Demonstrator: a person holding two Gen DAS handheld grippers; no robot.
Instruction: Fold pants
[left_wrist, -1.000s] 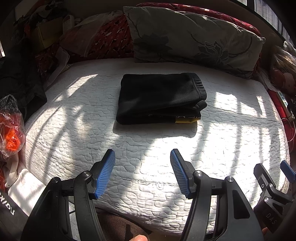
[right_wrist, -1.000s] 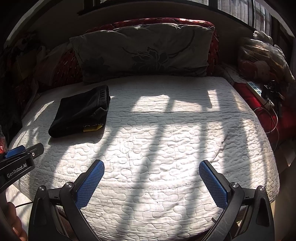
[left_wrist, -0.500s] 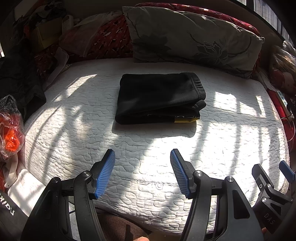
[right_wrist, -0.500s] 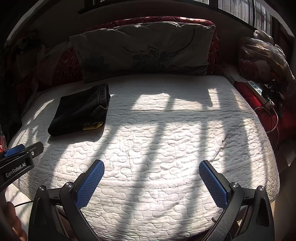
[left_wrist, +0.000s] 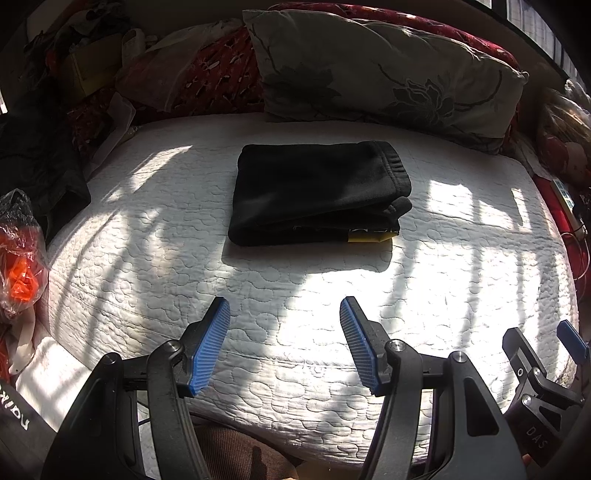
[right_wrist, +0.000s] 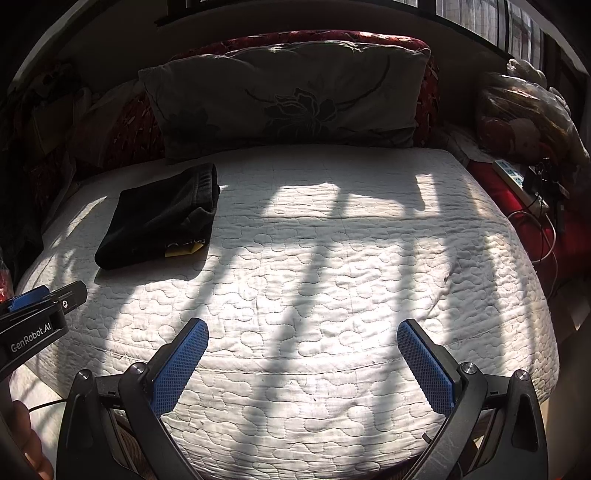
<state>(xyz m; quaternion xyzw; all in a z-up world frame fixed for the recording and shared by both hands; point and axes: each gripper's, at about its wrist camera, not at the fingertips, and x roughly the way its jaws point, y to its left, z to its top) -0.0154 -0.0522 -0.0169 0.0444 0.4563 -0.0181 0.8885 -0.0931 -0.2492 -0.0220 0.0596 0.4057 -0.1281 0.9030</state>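
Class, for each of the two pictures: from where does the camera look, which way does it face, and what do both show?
Left wrist: sits on the left hand-held gripper, facing down across the white bed at the folded black pants; the right hand-held gripper's tip shows at the right edge.
Right wrist: sits on the right hand-held gripper, facing the bed's sunlit middle; left gripper's tip at the left edge.
Shared: pants, bed, floral pillow.

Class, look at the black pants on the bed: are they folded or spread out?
Folded. The black pants lie as a compact layered rectangle on the white quilt, stacked edges showing along the near side. Neither gripper touches them.
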